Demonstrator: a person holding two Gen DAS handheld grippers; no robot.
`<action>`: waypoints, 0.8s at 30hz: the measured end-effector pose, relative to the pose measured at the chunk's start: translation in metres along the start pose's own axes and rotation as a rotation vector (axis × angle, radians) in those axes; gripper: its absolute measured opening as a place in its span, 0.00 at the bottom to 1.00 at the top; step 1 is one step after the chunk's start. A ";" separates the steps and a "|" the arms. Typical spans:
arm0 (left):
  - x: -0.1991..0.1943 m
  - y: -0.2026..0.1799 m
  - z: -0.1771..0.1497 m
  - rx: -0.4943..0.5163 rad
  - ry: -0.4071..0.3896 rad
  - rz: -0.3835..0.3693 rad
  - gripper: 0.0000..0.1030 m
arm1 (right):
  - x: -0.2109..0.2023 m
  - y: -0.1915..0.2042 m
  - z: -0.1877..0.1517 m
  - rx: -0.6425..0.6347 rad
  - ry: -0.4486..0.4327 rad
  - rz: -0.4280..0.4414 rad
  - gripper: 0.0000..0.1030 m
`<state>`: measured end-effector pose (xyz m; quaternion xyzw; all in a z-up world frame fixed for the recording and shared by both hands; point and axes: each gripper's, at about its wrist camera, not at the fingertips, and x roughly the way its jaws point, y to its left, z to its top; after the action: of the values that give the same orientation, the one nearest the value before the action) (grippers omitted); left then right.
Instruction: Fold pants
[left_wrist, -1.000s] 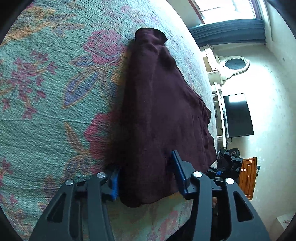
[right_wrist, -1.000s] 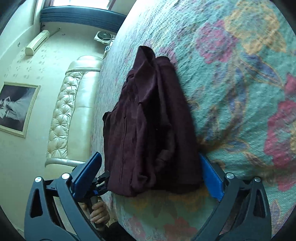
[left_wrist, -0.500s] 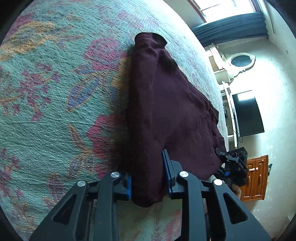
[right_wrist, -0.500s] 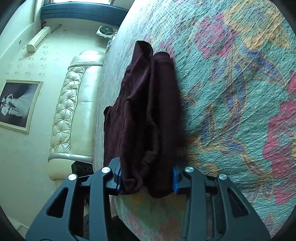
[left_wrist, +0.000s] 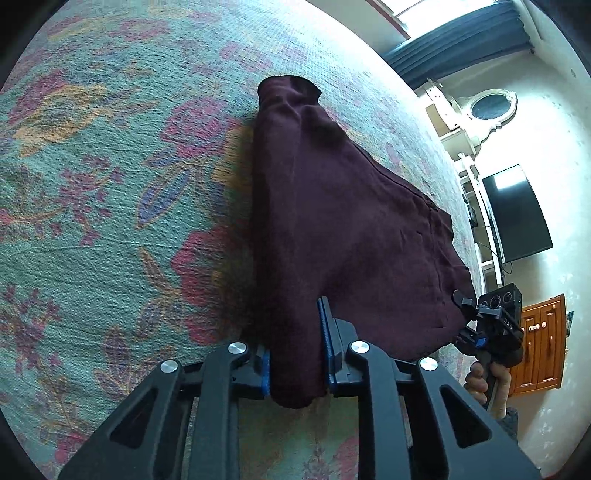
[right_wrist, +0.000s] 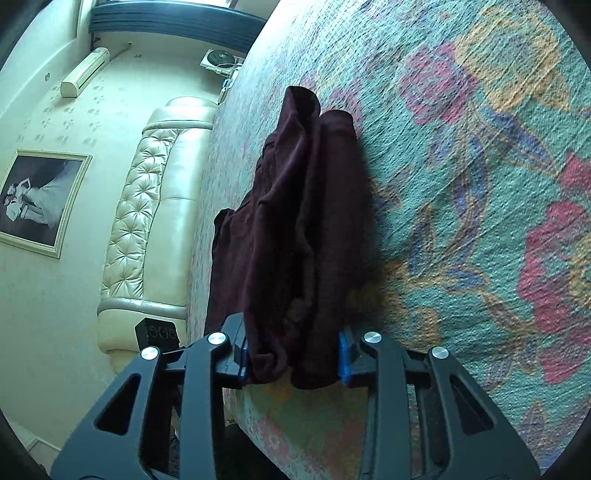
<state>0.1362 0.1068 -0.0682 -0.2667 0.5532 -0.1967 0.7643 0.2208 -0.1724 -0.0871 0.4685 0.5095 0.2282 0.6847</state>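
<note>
**Left wrist and right wrist views: both grippers clamped on the near edge of the pants**

Left wrist view: the dark maroon, soft woven pants lie on a teal bedspread with a pink, orange and blue floral pattern. Their long axis runs from the near edge of the bed away from the camera. The cloth is broad near the camera and tapers to a narrow rounded end at the far side, so the garment points away from the holder. The black left gripper with blue finger pads is closed on a bunched fold at the near edge; cloth fills the gap between its two fingers and a short lip of fabric hangs below them. At the right margin, the black right gripper meets the other near corner of the pants, with a bare hand on its handle. Behind it stand a black flat screen and an orange wooden cabinet.

Right wrist view: the same pants extend lengthwise away from the lens, piled in several folds, narrowing toward the far end. The right gripper is closed on the thick near bundle, which is pressed between both blue pads. The bedspread fills the right side. To the left are a cream tufted leather headboard, a framed black-and-white picture and a wall air conditioner.
</note>
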 end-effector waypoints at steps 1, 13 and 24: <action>0.000 0.000 0.000 0.001 0.001 0.003 0.20 | 0.000 0.000 -0.001 0.003 0.000 0.003 0.32; -0.004 -0.009 -0.010 0.021 0.016 0.035 0.20 | -0.013 -0.010 -0.024 0.006 0.014 0.005 0.32; -0.013 -0.007 -0.024 0.012 0.034 0.033 0.20 | -0.027 -0.019 -0.047 0.012 0.025 0.007 0.32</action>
<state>0.1098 0.1045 -0.0597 -0.2497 0.5693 -0.1921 0.7594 0.1644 -0.1836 -0.0929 0.4715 0.5177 0.2333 0.6747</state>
